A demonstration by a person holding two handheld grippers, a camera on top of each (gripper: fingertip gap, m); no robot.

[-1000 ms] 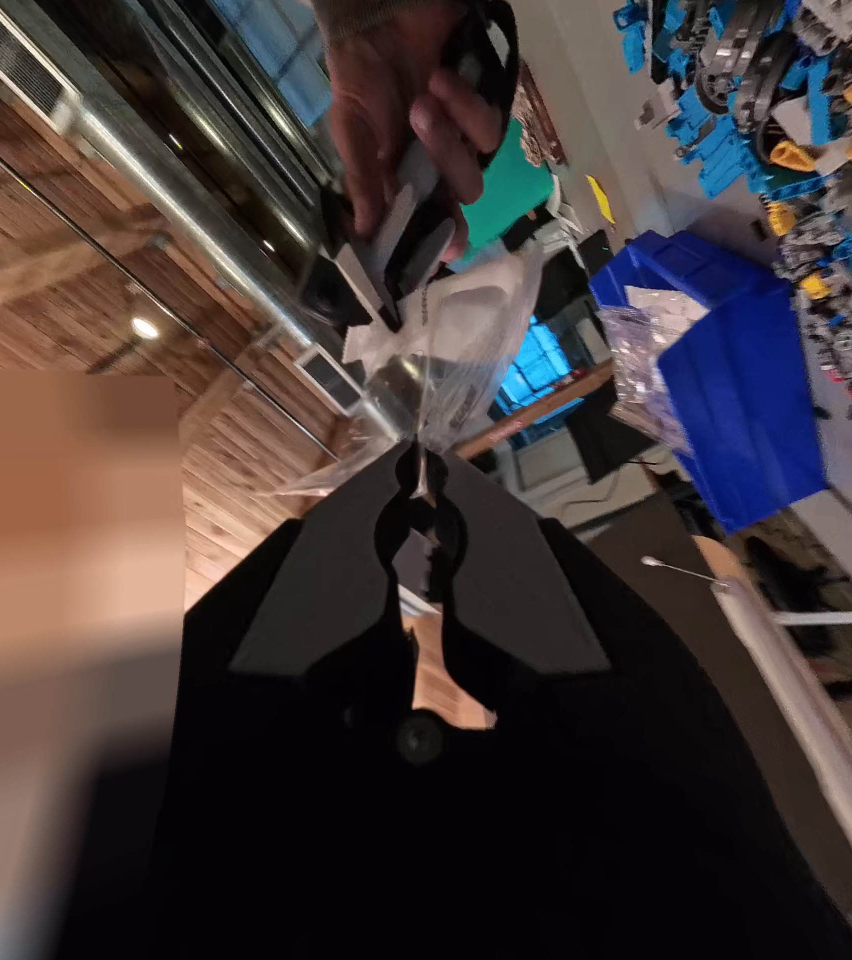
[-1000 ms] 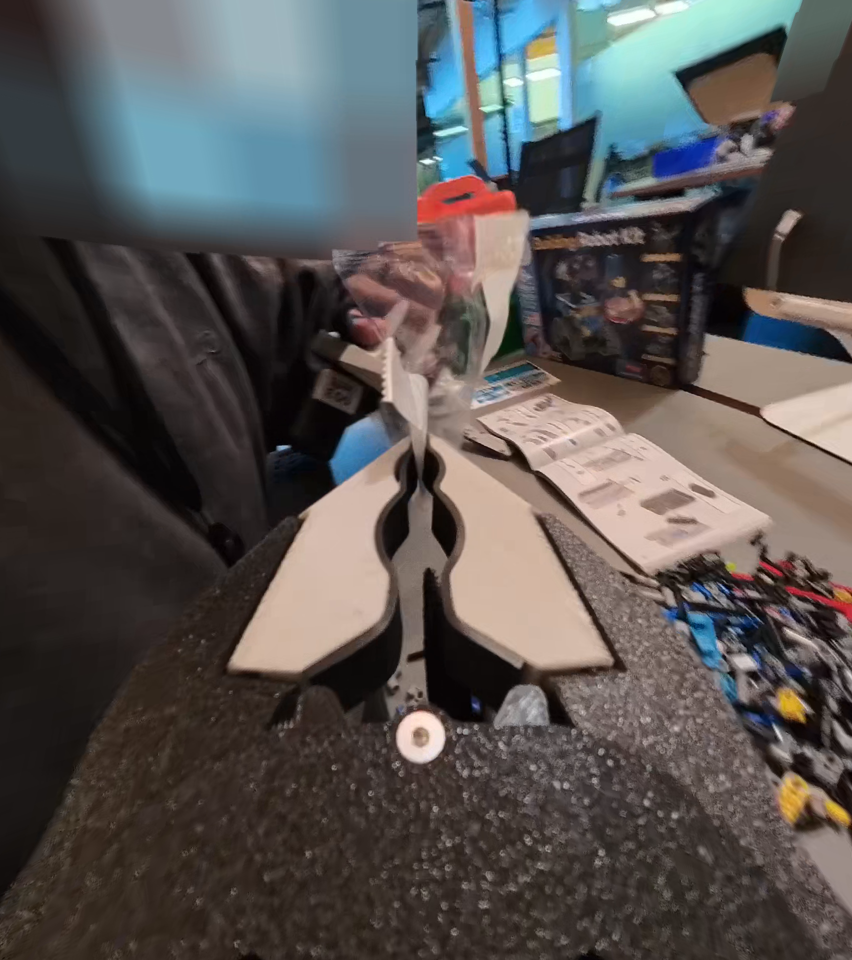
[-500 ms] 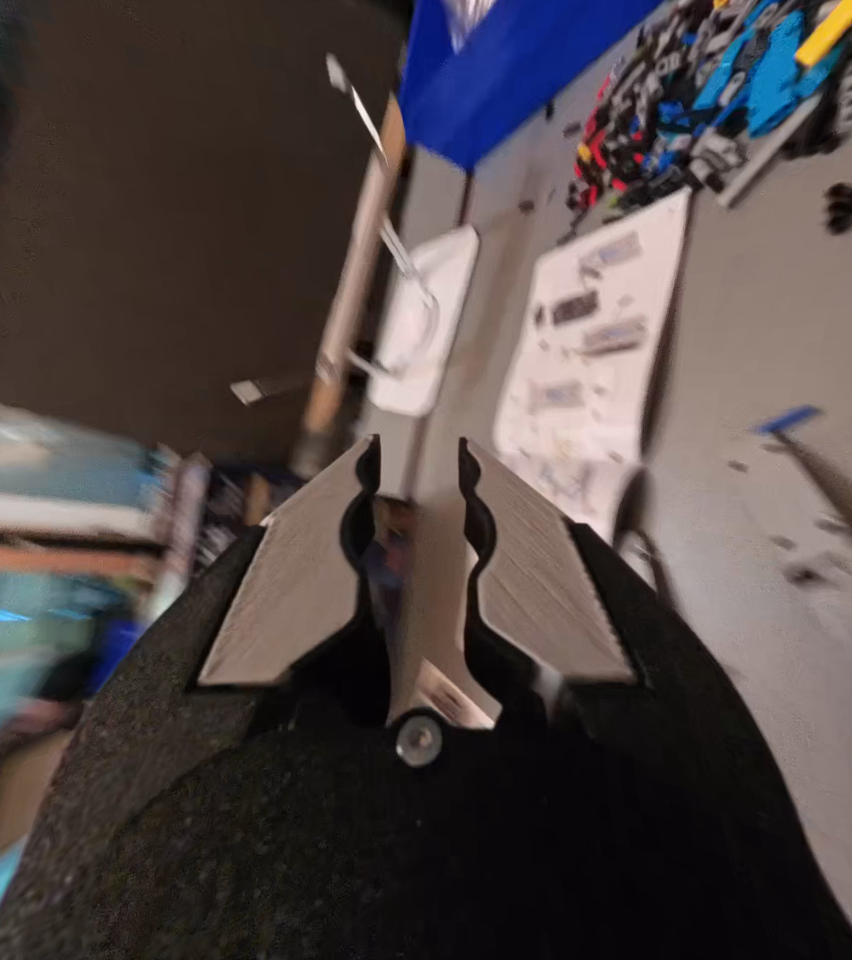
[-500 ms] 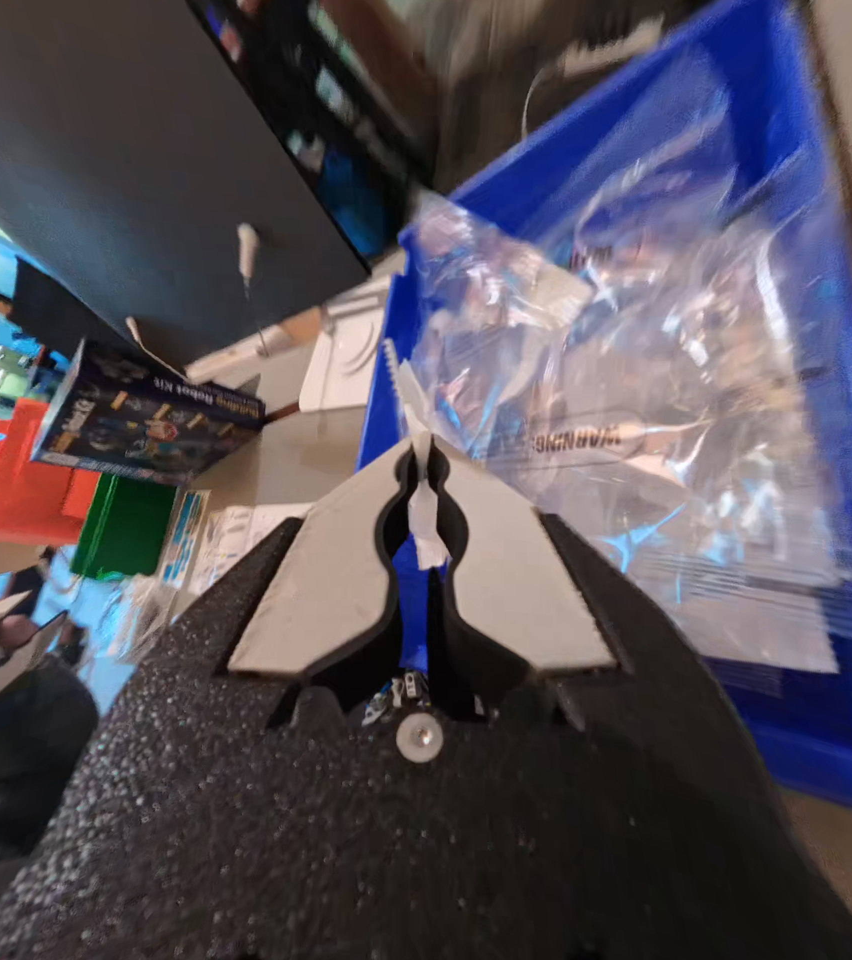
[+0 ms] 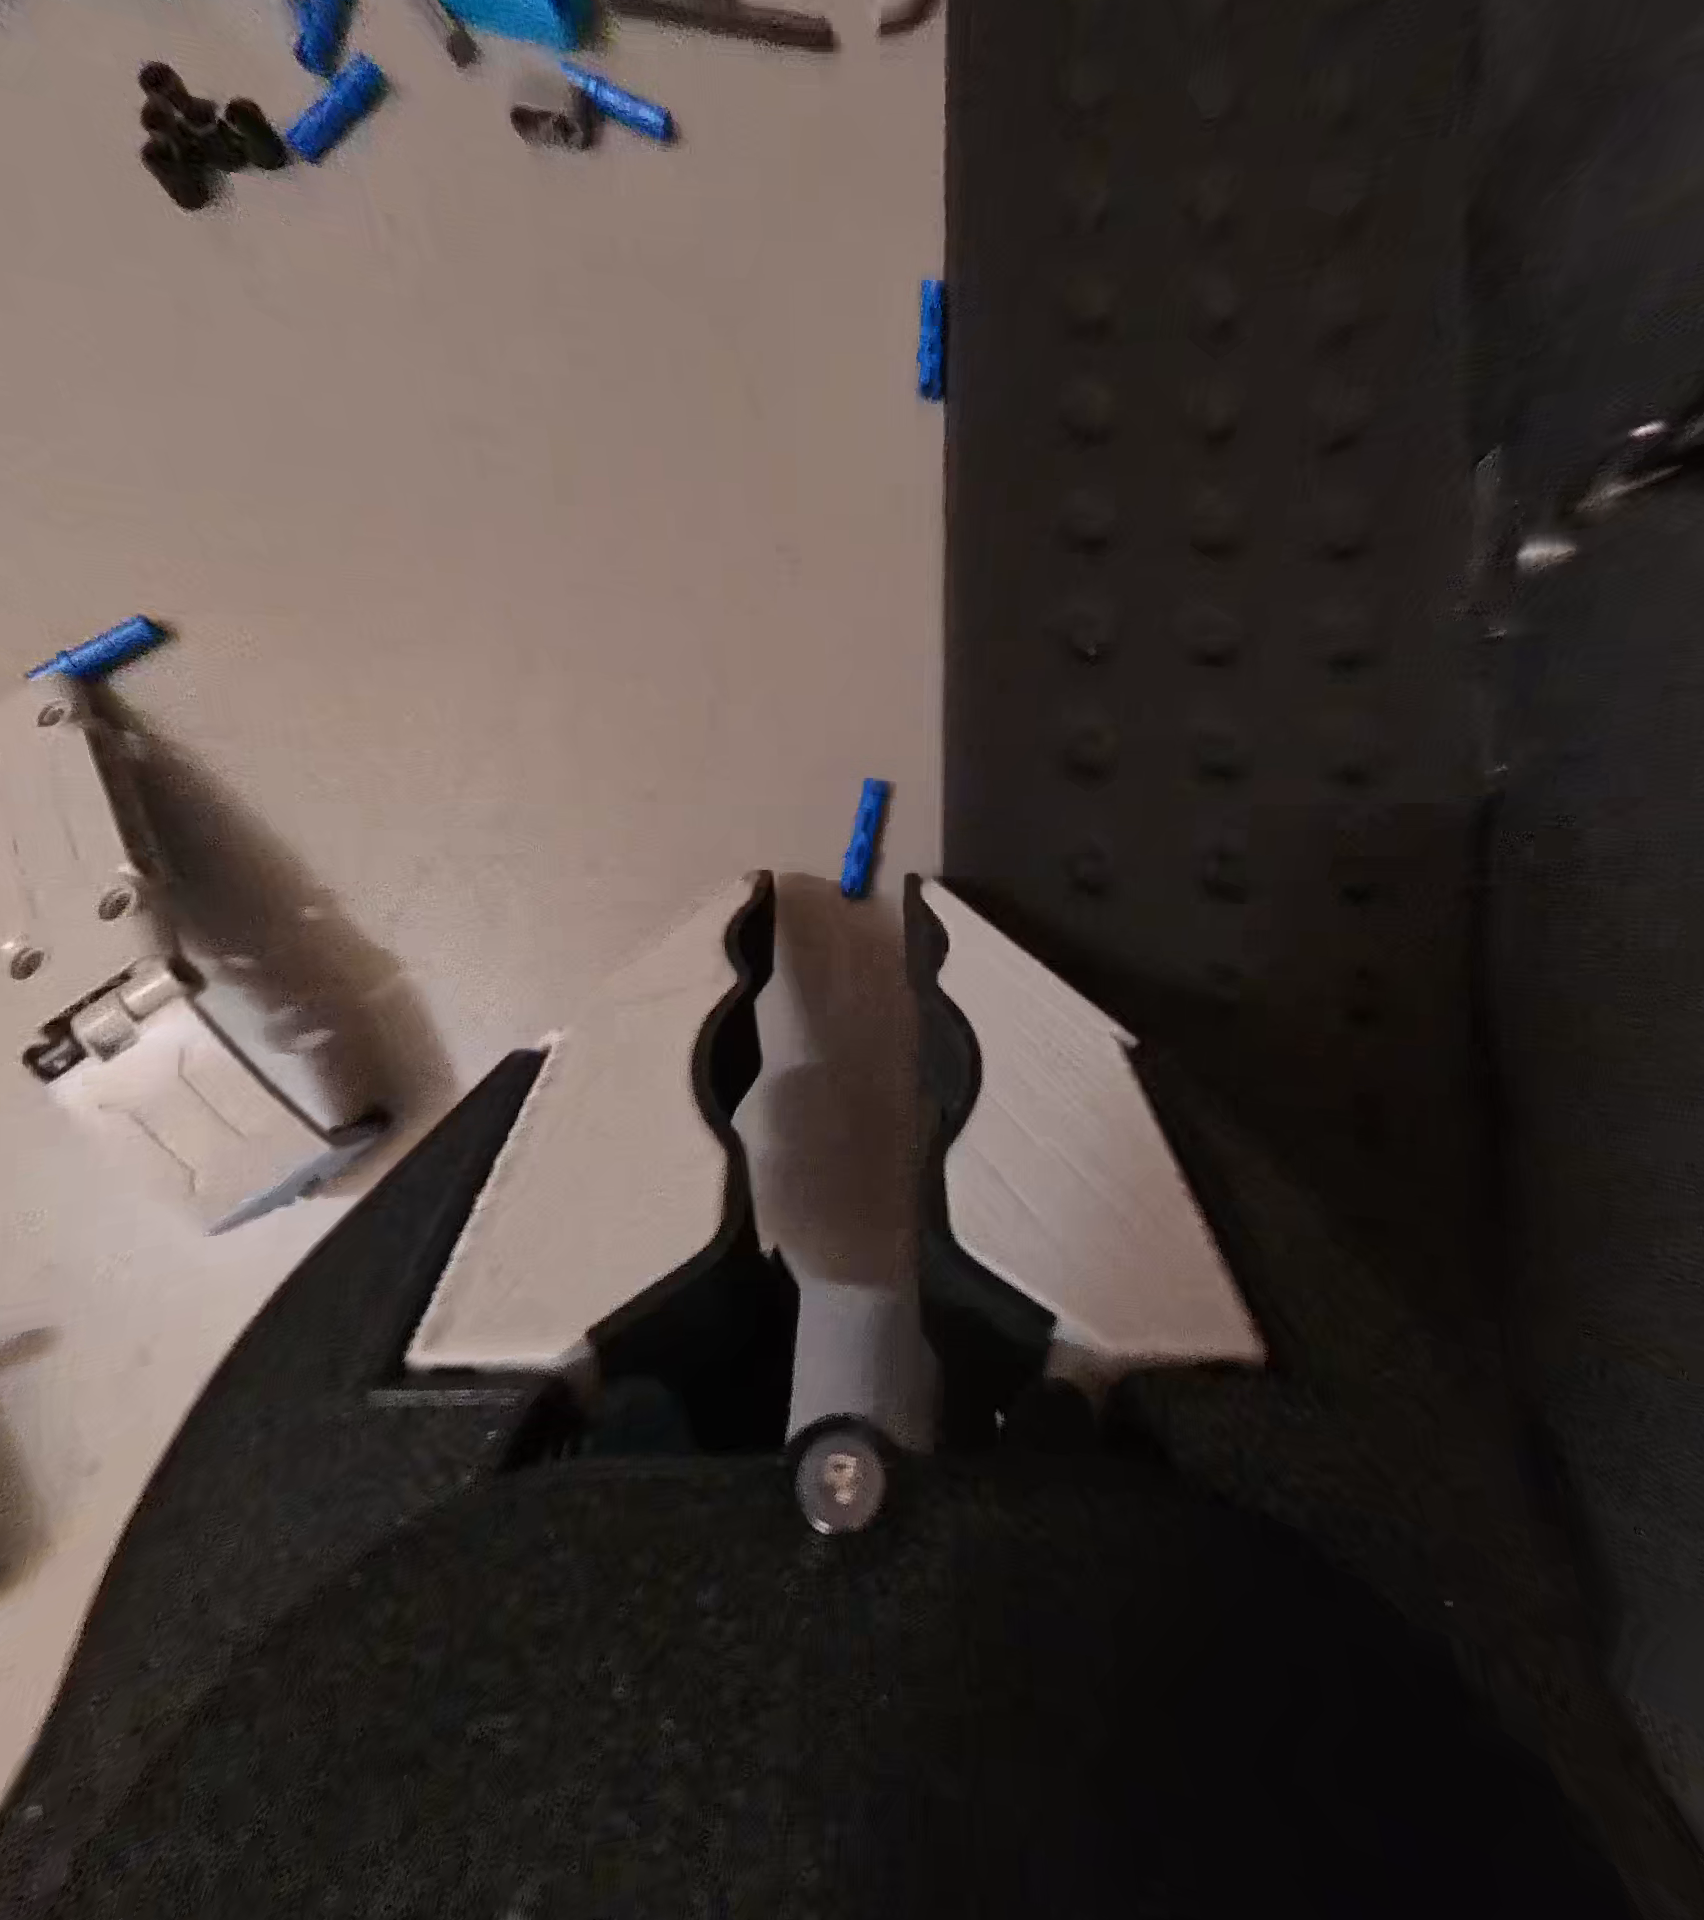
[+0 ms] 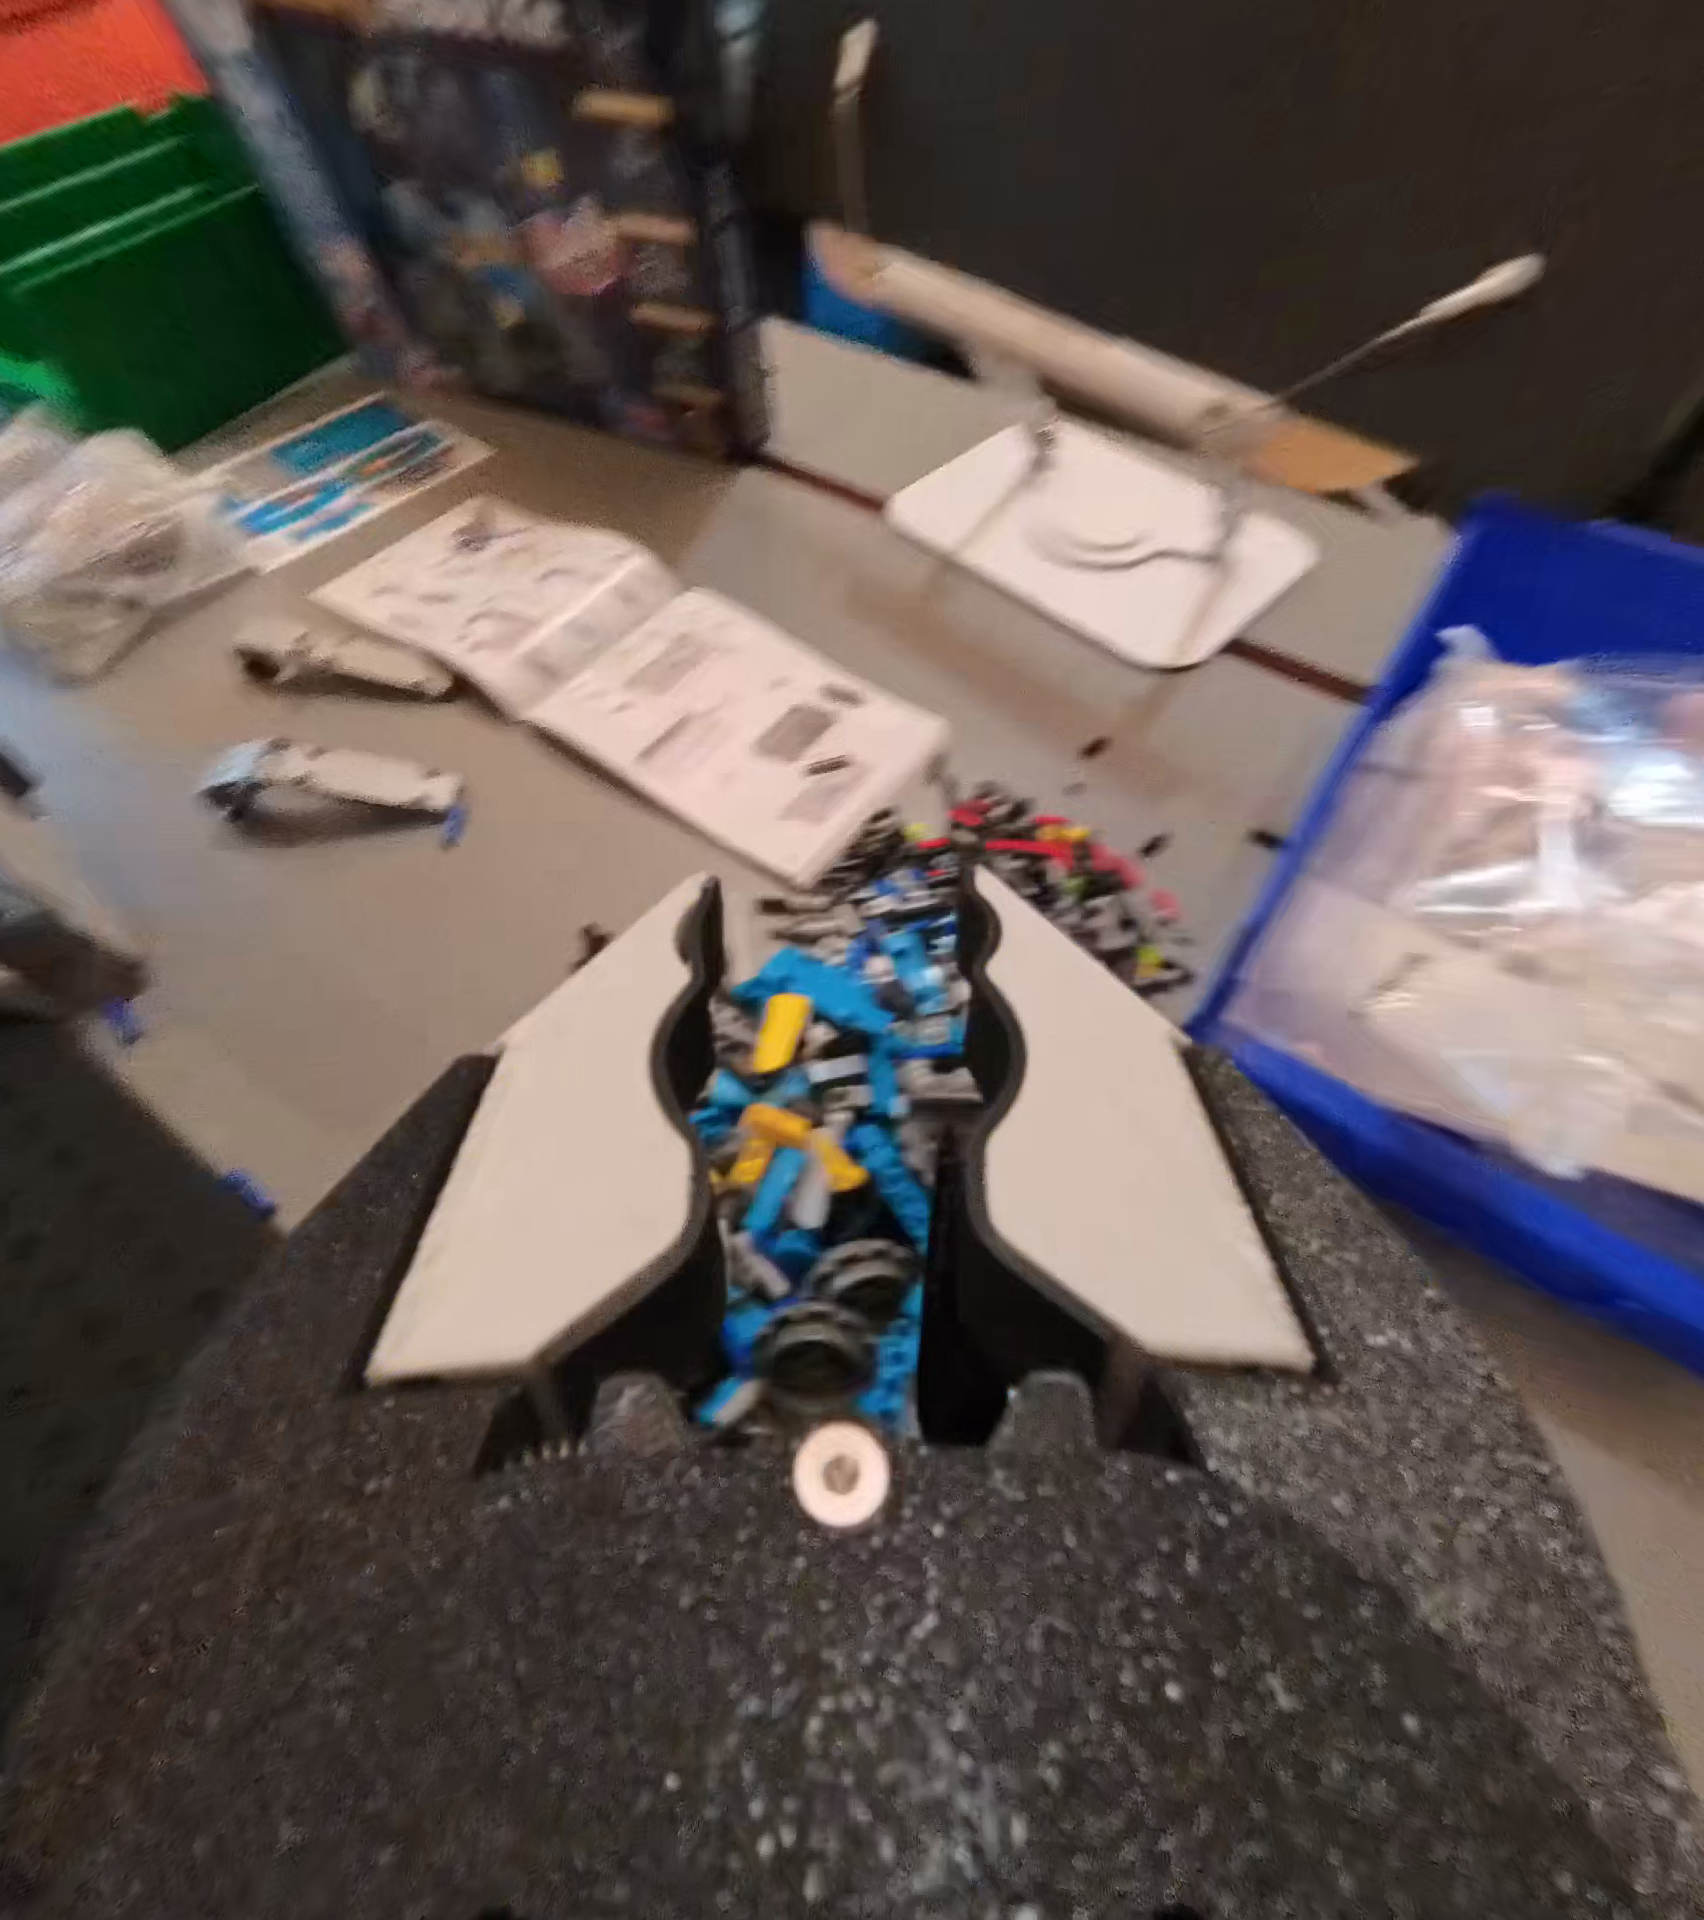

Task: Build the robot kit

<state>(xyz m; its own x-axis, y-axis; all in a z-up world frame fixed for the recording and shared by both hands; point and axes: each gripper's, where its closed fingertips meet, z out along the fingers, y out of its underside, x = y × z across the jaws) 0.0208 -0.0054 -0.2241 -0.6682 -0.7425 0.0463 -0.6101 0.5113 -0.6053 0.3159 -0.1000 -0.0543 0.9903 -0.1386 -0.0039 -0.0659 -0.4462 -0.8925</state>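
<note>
The left claw [image 5: 837, 883] hangs parted and empty over the bench [image 5: 412, 520] just beside a small blue peg [image 5: 864, 837] (light, stiff, best pinched across its middle), while the right claw [image 6: 846, 894], also spread and empty, hovers above a heap of plastic pieces [image 6: 827, 1091] beside a blue bin [image 6: 1450, 1195].

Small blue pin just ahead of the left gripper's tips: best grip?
Take the small blue plastic pin across its narrow middle, from above. It lies flat on the beige tabletop, its length running roughly along the fingers. The open left gripper could probably straddle it; watch the black studded panel alongside.
</note>
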